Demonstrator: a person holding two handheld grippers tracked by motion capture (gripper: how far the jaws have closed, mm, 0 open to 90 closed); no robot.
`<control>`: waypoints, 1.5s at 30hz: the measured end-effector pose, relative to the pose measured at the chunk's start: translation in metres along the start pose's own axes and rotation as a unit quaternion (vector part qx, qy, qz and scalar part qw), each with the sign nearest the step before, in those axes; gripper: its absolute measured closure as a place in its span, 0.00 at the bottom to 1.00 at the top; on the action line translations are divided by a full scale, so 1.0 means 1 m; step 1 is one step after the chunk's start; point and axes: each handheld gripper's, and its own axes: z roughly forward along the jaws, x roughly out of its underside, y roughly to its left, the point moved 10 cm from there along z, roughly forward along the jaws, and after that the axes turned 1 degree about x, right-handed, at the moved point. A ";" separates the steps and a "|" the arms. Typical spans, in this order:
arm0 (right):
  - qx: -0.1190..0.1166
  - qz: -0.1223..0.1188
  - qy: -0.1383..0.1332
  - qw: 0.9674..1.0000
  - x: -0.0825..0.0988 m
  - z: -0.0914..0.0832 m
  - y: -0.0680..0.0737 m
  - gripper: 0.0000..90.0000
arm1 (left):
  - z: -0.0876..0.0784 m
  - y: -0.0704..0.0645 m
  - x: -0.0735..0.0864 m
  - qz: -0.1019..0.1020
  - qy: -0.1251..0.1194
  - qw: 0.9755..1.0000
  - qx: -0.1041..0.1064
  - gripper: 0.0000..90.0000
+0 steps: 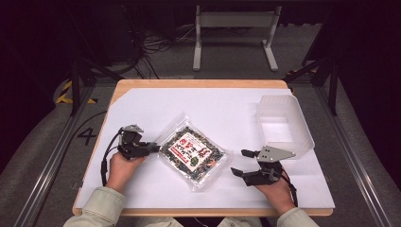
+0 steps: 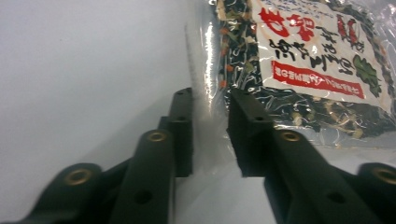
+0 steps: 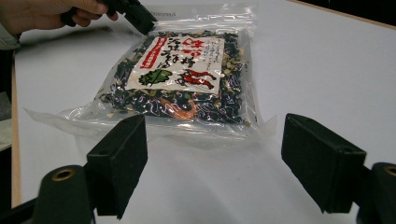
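Observation:
A clear bag of dried vegetables with a red and white label [image 1: 191, 151] lies flat on the white sheet at mid-table. My left gripper [image 1: 153, 148] is at the bag's left edge. In the left gripper view its jaws [image 2: 210, 107] stand a narrow gap apart, with the bag's [image 2: 308, 56] clear sealed edge between them; the pads do not visibly press on it. My right gripper [image 1: 241, 162] is wide open just right of the bag, nothing between its jaws. The right gripper view [image 3: 212, 154] looks across the bag [image 3: 180, 74] to the left gripper [image 3: 140, 18].
An empty translucent plastic tub [image 1: 302, 137] stands at the right, just beyond the right gripper. The white sheet [image 1: 213, 104] covers most of the wooden table [image 1: 198, 83]. Cables and a stand's legs lie on the floor behind.

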 end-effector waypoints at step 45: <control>-0.024 -0.022 -0.067 0.997 -0.032 -0.015 0.002 0.36 | -0.071 -0.070 -0.053 0.078 -0.174 0.981 0.038 0.99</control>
